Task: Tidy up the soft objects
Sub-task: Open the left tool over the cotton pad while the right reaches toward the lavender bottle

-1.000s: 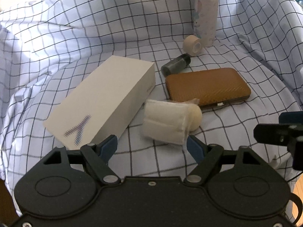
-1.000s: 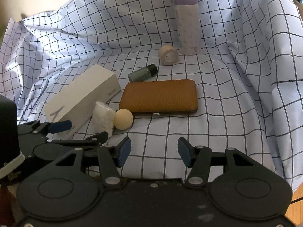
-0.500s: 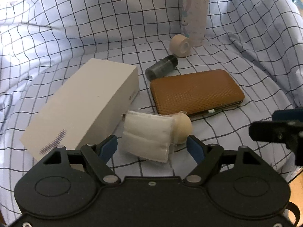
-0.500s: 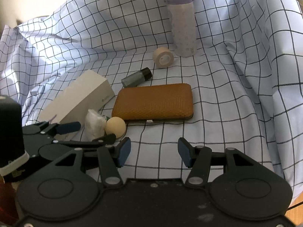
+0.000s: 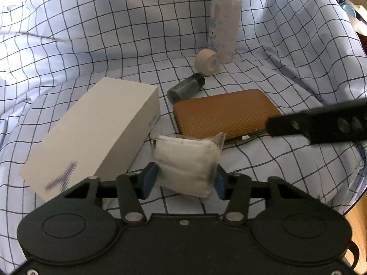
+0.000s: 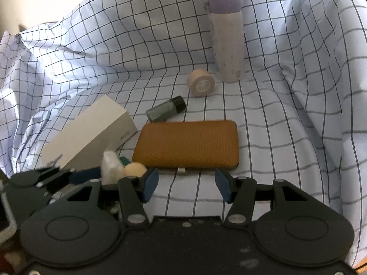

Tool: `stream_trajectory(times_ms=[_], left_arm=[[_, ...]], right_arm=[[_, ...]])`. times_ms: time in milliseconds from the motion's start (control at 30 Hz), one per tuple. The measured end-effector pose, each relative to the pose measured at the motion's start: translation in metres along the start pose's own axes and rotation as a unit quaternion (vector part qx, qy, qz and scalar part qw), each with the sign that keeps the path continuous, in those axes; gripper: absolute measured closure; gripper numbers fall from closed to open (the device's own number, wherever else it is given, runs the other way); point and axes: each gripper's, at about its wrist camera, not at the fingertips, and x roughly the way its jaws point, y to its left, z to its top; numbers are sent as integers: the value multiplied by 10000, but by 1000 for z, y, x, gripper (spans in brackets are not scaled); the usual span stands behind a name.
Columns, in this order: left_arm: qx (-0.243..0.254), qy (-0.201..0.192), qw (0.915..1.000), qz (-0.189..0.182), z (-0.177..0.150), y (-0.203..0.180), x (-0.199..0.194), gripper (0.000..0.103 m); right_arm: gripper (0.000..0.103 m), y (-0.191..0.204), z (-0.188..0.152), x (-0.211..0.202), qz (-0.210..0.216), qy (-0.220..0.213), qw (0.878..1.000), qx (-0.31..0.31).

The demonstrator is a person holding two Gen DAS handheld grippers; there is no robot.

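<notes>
A white soft pack in clear wrap [image 5: 185,162] lies on the checked cloth [image 5: 114,34] beside a white box [image 5: 91,133]. My left gripper [image 5: 184,178] is closing, and its blue pads press on both sides of the pack. From the right wrist view the pack [image 6: 111,168] stands next to a beige ball [image 6: 135,169], which the pack hides in the left wrist view. My right gripper [image 6: 187,183] is open with nothing between its fingers, just short of a brown textured case [image 6: 188,144]. One of its fingers [image 5: 321,123] reaches in from the right.
Behind the case [image 5: 224,112] lie a small dark bottle [image 5: 185,88] and a beige tape roll [image 5: 206,61]. A tall bottle with a purple lid [image 5: 223,20] stands at the back. The cloth rises in folds on the left, back and right.
My left gripper's jaws have closed in from wide apart onto the white pack. The right gripper has moved closer to the brown case, and its finger now shows higher in the left wrist view.
</notes>
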Motion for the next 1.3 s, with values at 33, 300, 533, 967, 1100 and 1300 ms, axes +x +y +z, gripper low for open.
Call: stream_trajectory(times_ms=[33, 300, 533, 967, 1100, 1300], left_arm=[[-20, 2, 10000, 16, 0, 0, -1, 57], [-216, -7, 9993, 296, -7, 5, -13, 60], [-196, 13, 9993, 323, -14, 7, -9, 60], [120, 11, 9996, 256, -22, -4, -8, 44], [107, -4, 9997, 240, -24, -3, -9, 39], [4, -39, 9998, 217, -23, 0, -12, 38]], right_arm=[[48, 0, 3, 2, -21, -25, 10000, 1], [48, -3, 40, 33, -188, -300, 9994, 23], [48, -1, 77, 75, -317, -419, 9984, 186], [45, 0, 142, 143, -836, -437, 9948, 385], [45, -15, 132, 141, -919, -310, 9944, 414], [45, -41, 105, 124, -1260, -120, 9906, 525]])
